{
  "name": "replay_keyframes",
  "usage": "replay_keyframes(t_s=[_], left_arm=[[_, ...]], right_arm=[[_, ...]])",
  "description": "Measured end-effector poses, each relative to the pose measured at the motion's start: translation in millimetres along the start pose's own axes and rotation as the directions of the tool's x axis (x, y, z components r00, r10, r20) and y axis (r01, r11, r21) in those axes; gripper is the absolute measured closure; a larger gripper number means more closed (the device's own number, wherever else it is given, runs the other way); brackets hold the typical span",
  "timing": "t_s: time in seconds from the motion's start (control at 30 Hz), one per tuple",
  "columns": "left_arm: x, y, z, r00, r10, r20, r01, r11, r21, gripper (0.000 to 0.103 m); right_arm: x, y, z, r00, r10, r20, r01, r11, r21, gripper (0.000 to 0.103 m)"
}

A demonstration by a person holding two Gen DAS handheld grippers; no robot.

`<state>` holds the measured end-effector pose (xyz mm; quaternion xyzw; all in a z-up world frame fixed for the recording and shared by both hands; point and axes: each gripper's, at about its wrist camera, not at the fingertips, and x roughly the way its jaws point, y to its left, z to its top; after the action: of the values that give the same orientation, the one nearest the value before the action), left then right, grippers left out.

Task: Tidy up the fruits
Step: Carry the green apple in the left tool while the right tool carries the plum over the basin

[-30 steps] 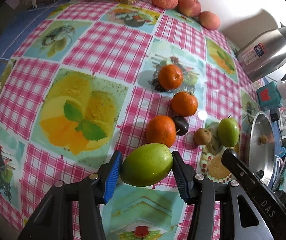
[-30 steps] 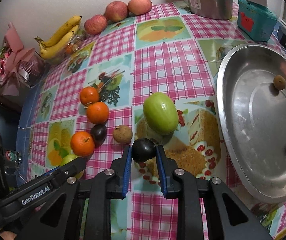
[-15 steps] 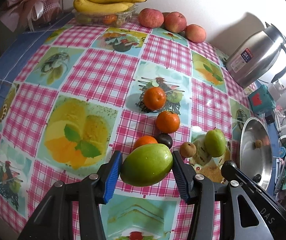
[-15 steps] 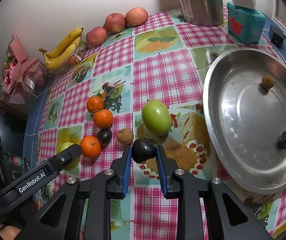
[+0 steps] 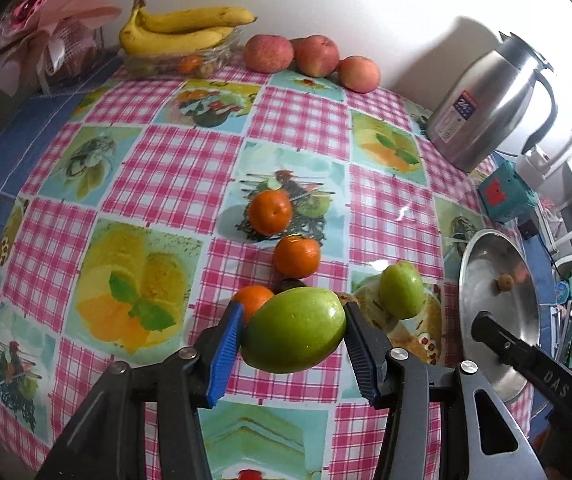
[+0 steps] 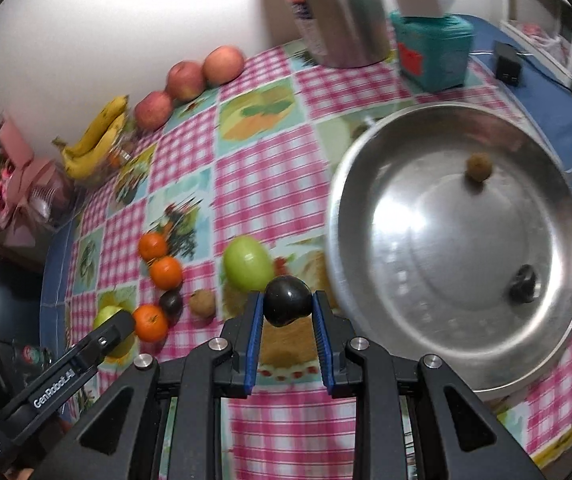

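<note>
Gripping green mango (image 5: 293, 330) in left gripper (image 5: 291, 344); right gripper (image 6: 287, 320) clamps dark plum (image 6: 287, 305); second plum (image 6: 523, 283) visible right view only.

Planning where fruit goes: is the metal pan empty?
No. The metal pan already holds a small brown fruit and a dark fruit.

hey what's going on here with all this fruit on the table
A person is sorting fruit with a handheld gripper in each hand. The left gripper is clamped on a large green fruit, held above the checked tablecloth. The right gripper is shut on a small dark plum, close to the metal basin, which already holds a small brown fruit and a dark one. Three oranges, another green fruit and a few small fruits wait on the table.
</note>
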<state>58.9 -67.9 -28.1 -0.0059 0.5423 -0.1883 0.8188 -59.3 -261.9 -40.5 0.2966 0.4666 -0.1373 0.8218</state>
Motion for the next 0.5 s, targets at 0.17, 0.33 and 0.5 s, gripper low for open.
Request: replay_keyframes(t_s=[0.17, 0.33, 0.5], left_arm=[[1, -19, -2, 1.0, -0.008, 0.008, 0.007, 0.999, 0.045, 0.05], [4, -41, -4, 1.0, -0.026, 0.01, 0.025, 0.996, 0.088, 0.05], [5, -60, -6, 0.999, -0.044, 0.013, 0.042, 0.991, 0.13, 0.05]], right_arm=[[-7, -29, 6, 0.998, -0.058, 0.021, 0.057, 0.996, 0.066, 0.077], [-14, -59, 10, 0.995, -0.095, 0.037, 0.089, 0.987, 0.137, 0.077], [-23, -86, 14, 0.989, -0.135, 0.054, 0.122, 0.973, 0.194, 0.077]])
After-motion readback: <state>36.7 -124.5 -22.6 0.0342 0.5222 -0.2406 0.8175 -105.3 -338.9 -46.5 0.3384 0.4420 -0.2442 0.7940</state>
